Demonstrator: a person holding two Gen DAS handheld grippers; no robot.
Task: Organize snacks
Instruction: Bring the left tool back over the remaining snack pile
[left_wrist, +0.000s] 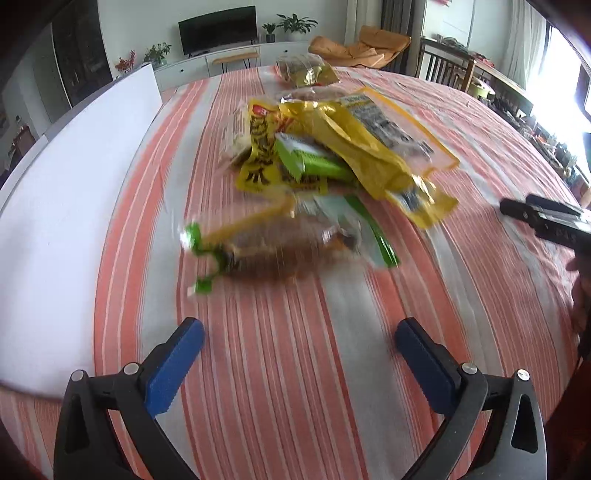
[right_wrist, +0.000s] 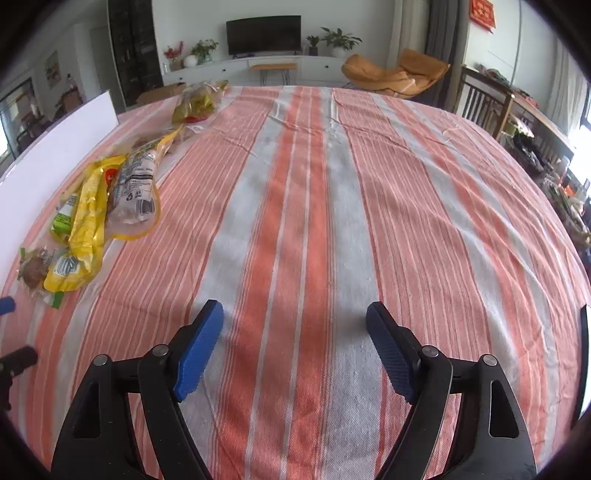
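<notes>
A heap of snack packets lies on the striped cloth. In the left wrist view it holds a big yellow bag (left_wrist: 354, 147), a green packet (left_wrist: 314, 162) and, nearest, a blurred clear packet of brown snacks with green edges (left_wrist: 280, 243). My left gripper (left_wrist: 299, 332) hangs open just short of that clear packet, nothing between its blue pads. In the right wrist view the same heap (right_wrist: 92, 206) sits far to the left. My right gripper (right_wrist: 294, 308) stands open over bare cloth, apart from every packet. It also shows at the right edge of the left wrist view as the right gripper (left_wrist: 546, 218).
A lone clear packet with green and yellow contents (left_wrist: 306, 72) (right_wrist: 195, 103) lies at the far side of the table. A white board (left_wrist: 66, 221) (right_wrist: 55, 147) runs along the table's left side. A hand (left_wrist: 580, 295) shows at the right edge. Chairs and a sideboard stand beyond the table.
</notes>
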